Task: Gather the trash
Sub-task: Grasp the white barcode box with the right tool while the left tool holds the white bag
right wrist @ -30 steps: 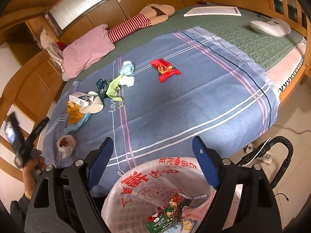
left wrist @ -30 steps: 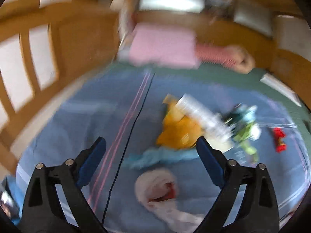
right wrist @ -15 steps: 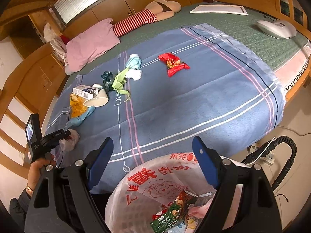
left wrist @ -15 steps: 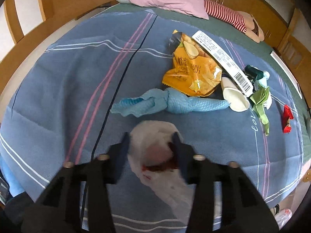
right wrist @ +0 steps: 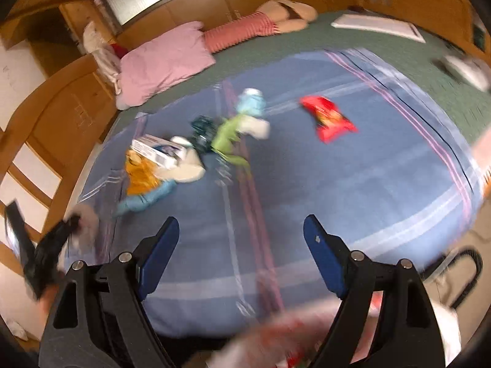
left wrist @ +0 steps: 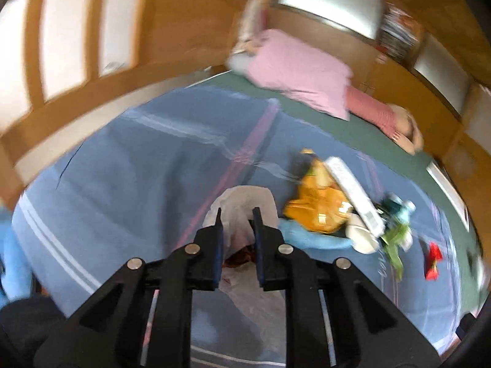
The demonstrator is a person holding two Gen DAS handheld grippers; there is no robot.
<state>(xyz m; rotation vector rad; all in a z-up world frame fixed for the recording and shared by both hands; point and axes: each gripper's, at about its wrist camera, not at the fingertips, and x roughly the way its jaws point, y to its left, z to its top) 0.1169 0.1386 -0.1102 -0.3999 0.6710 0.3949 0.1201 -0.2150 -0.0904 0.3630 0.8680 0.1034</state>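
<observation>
Fingers (left wrist: pixel 218 224) of the left gripper (left wrist: pixel 236 214) pinch a crumpled white plastic bag (left wrist: pixel 245 197) with something red inside, over the blue blanket (left wrist: pixel 129 184).

Its jaws are clamped tight on the bag's thin plastic. Right gripper (right wrist: pixel 241 236) stands wide, nothing between its blue pads (right wrist: pixel 319 251), above the blanket's near edge. Other litter lies farther up the bed: an orange snack bag (left wrist: pixel 319 211), a white carton (left wrist: pixel 353 190), a paper cup (left wrist: pixel 363 239), a red wrapper (right wrist: pixel 330 116). Blurred at the right view's bottom edge is a red-printed trash bag (right wrist: pixel 276 334); its contents are unreadable.
</observation>
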